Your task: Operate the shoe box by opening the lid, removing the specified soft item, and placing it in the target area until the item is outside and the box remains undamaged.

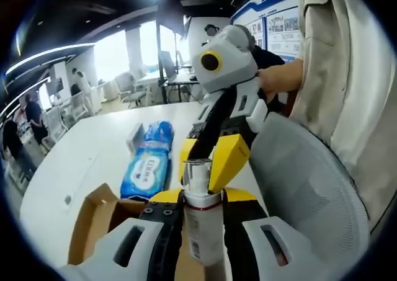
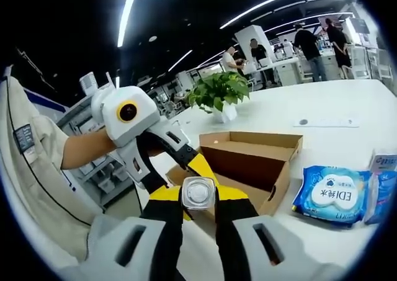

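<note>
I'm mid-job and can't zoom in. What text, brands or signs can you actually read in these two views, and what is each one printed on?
"EDI 纯水": on the blue wipes pack on the white table.
The same blue wipes pack in the left gripper view: print blurred, unreadable.
Wall poster board: blue heading characters too small to read.
Bottle between both grippers' jaws: fine label print unreadable.
Cardboard shoe box: no text seen.
</note>
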Demonstrator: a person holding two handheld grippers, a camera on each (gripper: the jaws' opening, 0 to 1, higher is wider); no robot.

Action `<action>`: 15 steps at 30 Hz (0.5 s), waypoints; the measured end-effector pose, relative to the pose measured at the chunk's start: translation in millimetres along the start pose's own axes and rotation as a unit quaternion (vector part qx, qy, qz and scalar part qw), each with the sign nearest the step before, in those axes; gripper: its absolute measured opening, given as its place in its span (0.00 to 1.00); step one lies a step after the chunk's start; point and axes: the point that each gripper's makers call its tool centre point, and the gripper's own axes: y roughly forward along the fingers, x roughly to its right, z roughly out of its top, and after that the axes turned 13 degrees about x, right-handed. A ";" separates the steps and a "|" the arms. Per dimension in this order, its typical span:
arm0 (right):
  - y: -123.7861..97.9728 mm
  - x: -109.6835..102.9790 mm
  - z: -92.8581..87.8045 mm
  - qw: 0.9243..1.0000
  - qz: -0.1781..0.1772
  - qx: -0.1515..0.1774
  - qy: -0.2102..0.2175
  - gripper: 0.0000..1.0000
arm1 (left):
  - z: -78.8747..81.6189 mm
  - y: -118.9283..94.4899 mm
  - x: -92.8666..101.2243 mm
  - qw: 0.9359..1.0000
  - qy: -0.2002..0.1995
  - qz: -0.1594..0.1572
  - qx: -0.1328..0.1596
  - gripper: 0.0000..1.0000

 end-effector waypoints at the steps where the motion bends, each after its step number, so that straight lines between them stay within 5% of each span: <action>1: 0.1 -0.1 0.7 1.000 0.001 -0.001 0.000 0.16 | -0.6 -0.9 -1.6 1.000 0.002 0.003 0.000 0.27; 15: -5.3 6.8 15.4 0.999 0.013 -0.011 -0.041 0.16 | -5.6 -21.1 -11.0 0.999 -0.020 0.044 0.014 0.37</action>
